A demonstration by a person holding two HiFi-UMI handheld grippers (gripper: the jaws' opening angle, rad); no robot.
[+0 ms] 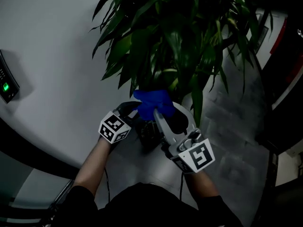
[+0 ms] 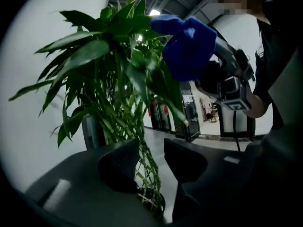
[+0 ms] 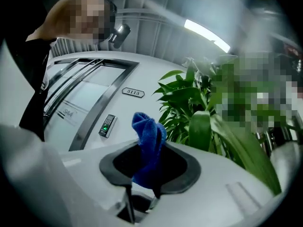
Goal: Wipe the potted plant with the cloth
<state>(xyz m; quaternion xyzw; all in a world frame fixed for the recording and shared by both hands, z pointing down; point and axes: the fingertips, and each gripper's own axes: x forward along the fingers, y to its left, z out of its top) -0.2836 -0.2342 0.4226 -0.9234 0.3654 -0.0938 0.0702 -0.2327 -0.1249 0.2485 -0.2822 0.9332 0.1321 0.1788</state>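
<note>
Head view has the potted plant (image 1: 180,37) filling the frame from 12 to 2 o'clock, its long green leaves hanging over a grey floor (image 1: 236,141) and beside a curved white wall (image 1: 47,56). Just under the foliage, near the centre, the right gripper (image 1: 158,113) is clamped on a blue cloth (image 1: 152,103), with the bunched fabric sticking out past its tips. The right gripper view shows the cloth pinched between the closed jaws. At the cloth's 9 o'clock the left gripper (image 1: 130,109) sits just beside it, jaws spread and nothing between the pads; only the plant's stems show through the gap, farther off. Whether the cloth touches a leaf cannot be told. A wall keypad (image 1: 5,86) with a green light sits at 9 o'clock.
</note>
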